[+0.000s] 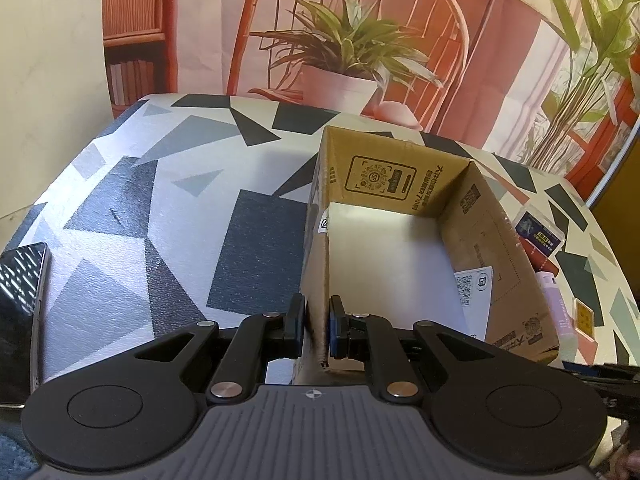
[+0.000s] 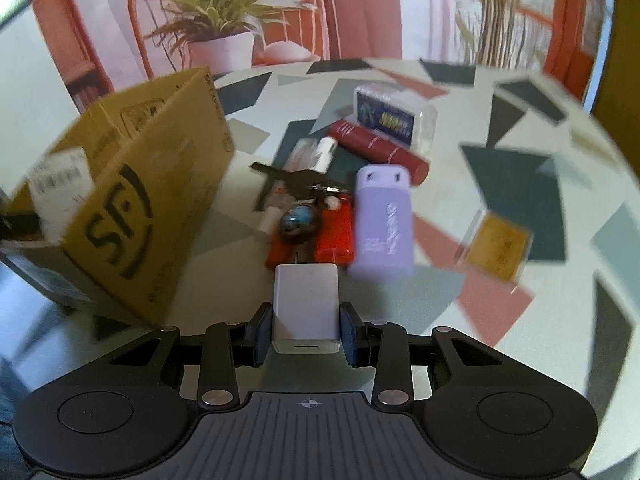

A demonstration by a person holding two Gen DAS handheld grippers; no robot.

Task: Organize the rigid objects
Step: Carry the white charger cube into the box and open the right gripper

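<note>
An open cardboard box (image 1: 492,240) stands on the patterned table; its inside looks empty. My left gripper (image 1: 316,330) is shut on the box's near left wall. The box also shows in the right wrist view (image 2: 132,200), at the left. My right gripper (image 2: 306,330) is shut on a white USB charger block (image 2: 306,304), held above the table beside the box. Beyond it lie a lilac charger (image 2: 384,220), a red flat case (image 2: 332,236), keys with a blue bead (image 2: 298,204), a red tube (image 2: 380,148), a clear card box (image 2: 394,120) and a small gold-filled case (image 2: 498,246).
A black phone (image 1: 20,304) lies at the table's left edge. The clear card box (image 1: 538,232) and the lilac charger (image 1: 554,304) lie right of the cardboard box in the left wrist view. A printed backdrop hangs behind the table.
</note>
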